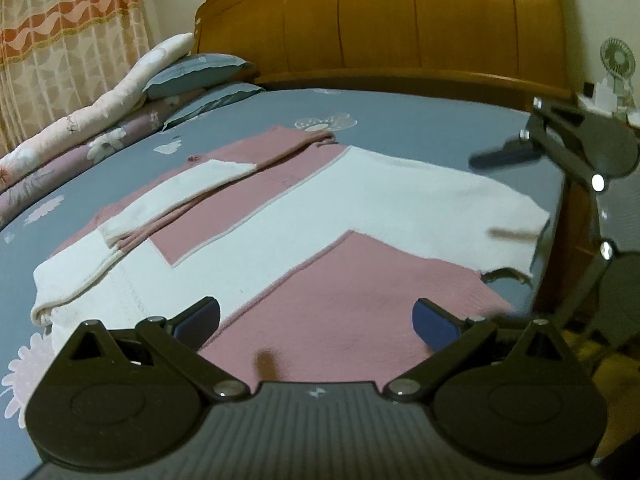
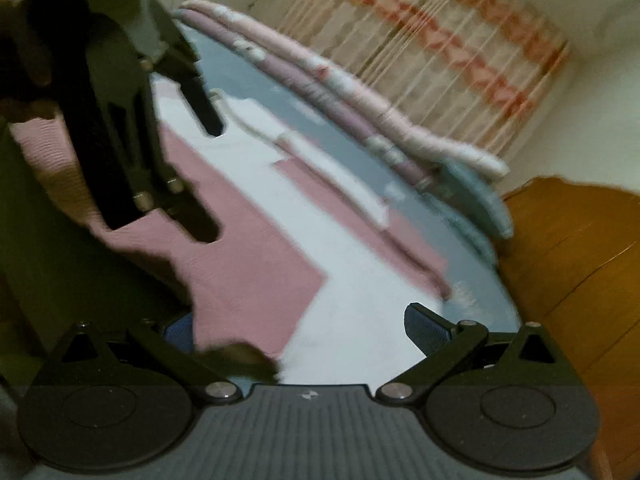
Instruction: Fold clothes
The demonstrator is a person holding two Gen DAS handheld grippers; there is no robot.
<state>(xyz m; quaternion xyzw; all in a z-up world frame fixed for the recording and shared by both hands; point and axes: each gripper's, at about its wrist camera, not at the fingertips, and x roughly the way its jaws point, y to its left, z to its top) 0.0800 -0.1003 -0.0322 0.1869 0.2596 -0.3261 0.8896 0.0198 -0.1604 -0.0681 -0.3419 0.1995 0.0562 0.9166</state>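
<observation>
Sweater [image 1: 320, 216], pink with broad white bands, lies spread flat on the grey-blue floral bed sheet [image 1: 400, 120] in the left wrist view. One sleeve [image 1: 176, 196] is folded in across the chest; the other sleeve [image 1: 460, 200], white, stretches out toward the bed's right edge. The hem end lies nearest the camera. The left gripper [image 1: 316, 320] hovers just over the pink hem area, its two blue-padded fingers spread wide and holding nothing. The right gripper [image 1: 516, 196] shows at the right edge, blurred, over the tip of the outstretched sleeve; whether it pinches cloth there cannot be told. Two pillows [image 1: 200, 70] and one rolled quilt [image 1: 100, 108] sit along the far left side, before a wooden headboard [image 1: 400, 20] and a curtain [image 1: 60, 32].

The right wrist view is blurred. The same single sweater [image 2: 256, 264] runs diagonally on the sheet. The right gripper [image 2: 300, 330] has its fingers wide apart, empty, above white cloth. The left gripper [image 2: 204, 176] hangs at upper left, fingers apart.
</observation>
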